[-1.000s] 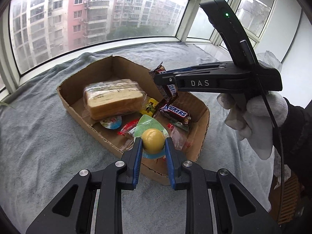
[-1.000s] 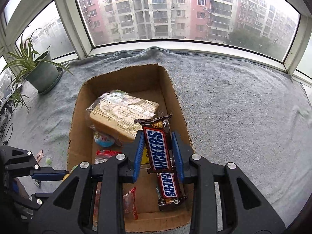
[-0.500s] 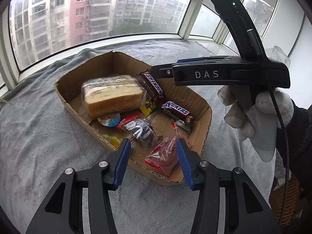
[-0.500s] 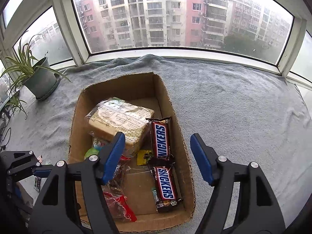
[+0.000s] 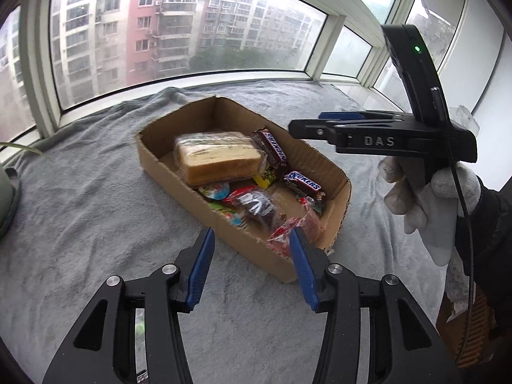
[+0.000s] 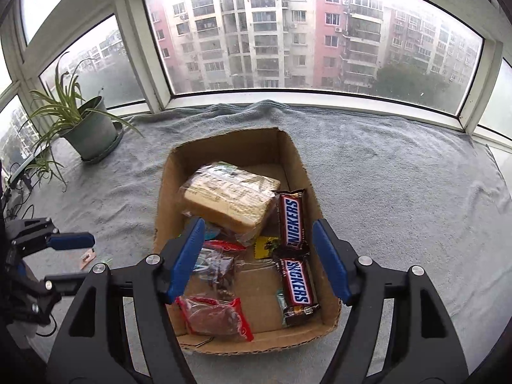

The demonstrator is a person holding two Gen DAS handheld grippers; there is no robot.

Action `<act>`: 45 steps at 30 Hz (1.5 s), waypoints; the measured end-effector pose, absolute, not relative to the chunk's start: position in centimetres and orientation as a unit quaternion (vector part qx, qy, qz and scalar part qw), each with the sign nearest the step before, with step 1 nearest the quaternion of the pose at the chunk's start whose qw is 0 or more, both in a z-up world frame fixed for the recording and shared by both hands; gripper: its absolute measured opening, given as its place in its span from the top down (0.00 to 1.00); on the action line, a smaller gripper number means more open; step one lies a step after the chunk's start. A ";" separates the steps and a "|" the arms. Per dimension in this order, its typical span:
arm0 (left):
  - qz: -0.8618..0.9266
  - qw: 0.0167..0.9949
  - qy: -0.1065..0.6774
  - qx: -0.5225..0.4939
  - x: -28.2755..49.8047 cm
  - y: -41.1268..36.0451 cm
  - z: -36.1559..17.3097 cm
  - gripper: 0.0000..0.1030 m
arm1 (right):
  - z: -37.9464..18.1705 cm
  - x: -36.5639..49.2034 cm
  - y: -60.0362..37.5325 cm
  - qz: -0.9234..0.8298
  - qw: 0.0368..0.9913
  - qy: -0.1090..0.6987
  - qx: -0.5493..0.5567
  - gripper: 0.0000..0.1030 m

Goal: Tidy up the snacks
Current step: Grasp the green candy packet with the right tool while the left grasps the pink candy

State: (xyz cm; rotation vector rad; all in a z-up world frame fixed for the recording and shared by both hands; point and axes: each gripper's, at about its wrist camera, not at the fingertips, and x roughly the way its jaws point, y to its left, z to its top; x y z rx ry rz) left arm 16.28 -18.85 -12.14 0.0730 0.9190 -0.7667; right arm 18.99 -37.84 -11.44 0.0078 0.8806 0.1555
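Now, from left to right: my left tongs (image 5: 249, 240) gape wide with nothing between them, just short of the cardboard box (image 6: 329, 324). Inside it lie the wrapped bread (image 6: 228, 196) and two Snickers bars (image 6: 291, 220). My right tongs (image 6: 257, 230) hang over it, equally wide and bare. I judge a drop-off finished; next I must find any snack outside the box.

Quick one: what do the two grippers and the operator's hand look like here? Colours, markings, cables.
Both are black clamp-style frames with silver pivot bolts and ribbed blue finger pads. The left gripper and right gripper match. From the left view, the right gripper's side reads "DAS" in raised letters, with a black upright module showing a green LED and a thin black cable. The hand wears a white knit glove and a dark sleeve.
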 end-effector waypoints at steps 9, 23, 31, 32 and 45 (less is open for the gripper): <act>-0.277 0.858 0.433 -0.010 16.2 -7.7 -11.6 0.54 | -10.2 14.5 -31.1 0.153 0.896 0.414 -0.048 0.30; -0.213 0.855 0.473 -0.031 14.3 -0.1 -16.1 0.62 | -15.5 12.4 -20.6 0.214 0.854 0.469 -0.072 0.30; -0.237 0.842 0.485 0.002 13.1 -2.8 -18.5 0.71 | -20.2 14.9 -18.8 0.190 0.838 0.511 -0.042 0.30; -0.238 0.840 0.487 0.001 13.1 -3.0 -18.8 0.71 | -20.4 15.0 -18.6 0.188 0.837 0.512 -0.043 0.30; -0.226 0.839 0.494 0.026 13.9 -4.4 -20.4 0.71 | -22.8 16.8 -15.6 0.188 0.820 0.538 -0.047 0.48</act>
